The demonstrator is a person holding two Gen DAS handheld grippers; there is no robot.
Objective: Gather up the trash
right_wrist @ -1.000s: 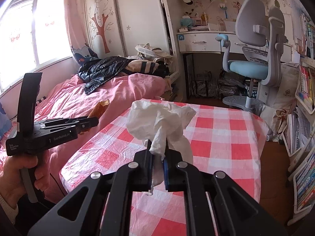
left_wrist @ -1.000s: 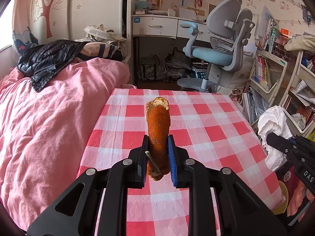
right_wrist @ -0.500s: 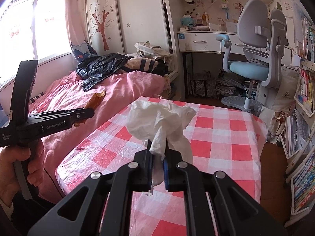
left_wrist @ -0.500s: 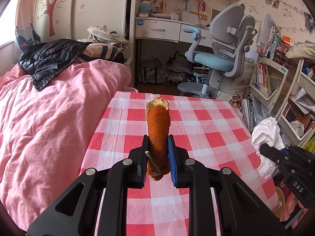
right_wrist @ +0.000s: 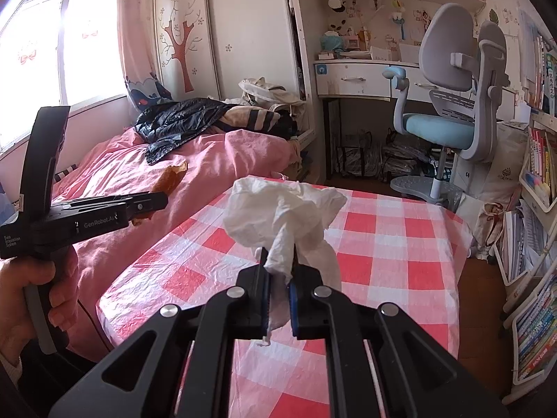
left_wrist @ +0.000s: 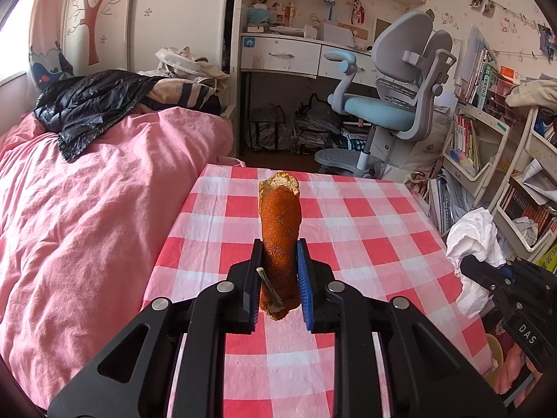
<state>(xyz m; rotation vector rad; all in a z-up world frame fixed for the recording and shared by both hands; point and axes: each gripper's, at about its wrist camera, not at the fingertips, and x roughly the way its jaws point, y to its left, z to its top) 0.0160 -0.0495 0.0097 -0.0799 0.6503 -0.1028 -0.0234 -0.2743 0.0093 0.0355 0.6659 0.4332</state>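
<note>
My left gripper (left_wrist: 278, 254) is shut on a long piece of orange peel (left_wrist: 280, 230) that stands up between the jaws, held above the near end of the red-and-white checked table (left_wrist: 348, 216). My right gripper (right_wrist: 279, 271) is shut on a crumpled white tissue (right_wrist: 283, 209), held above the table's near left part (right_wrist: 383, 244). The right gripper with the tissue (left_wrist: 471, 240) shows at the right edge of the left wrist view. The left gripper with the peel (right_wrist: 170, 177) shows at the left of the right wrist view, over the bed's edge.
A bed with pink bedding (left_wrist: 87, 209) runs along the table's left side, a black jacket (left_wrist: 90, 104) on it. A grey and blue desk chair (left_wrist: 393, 104) and white desk (left_wrist: 296, 55) stand beyond the table. Bookshelves (left_wrist: 487, 146) line the right.
Both grippers have risen and drawn back a little from the table, each still holding its item. The right gripper appears closer in the left wrist view.
</note>
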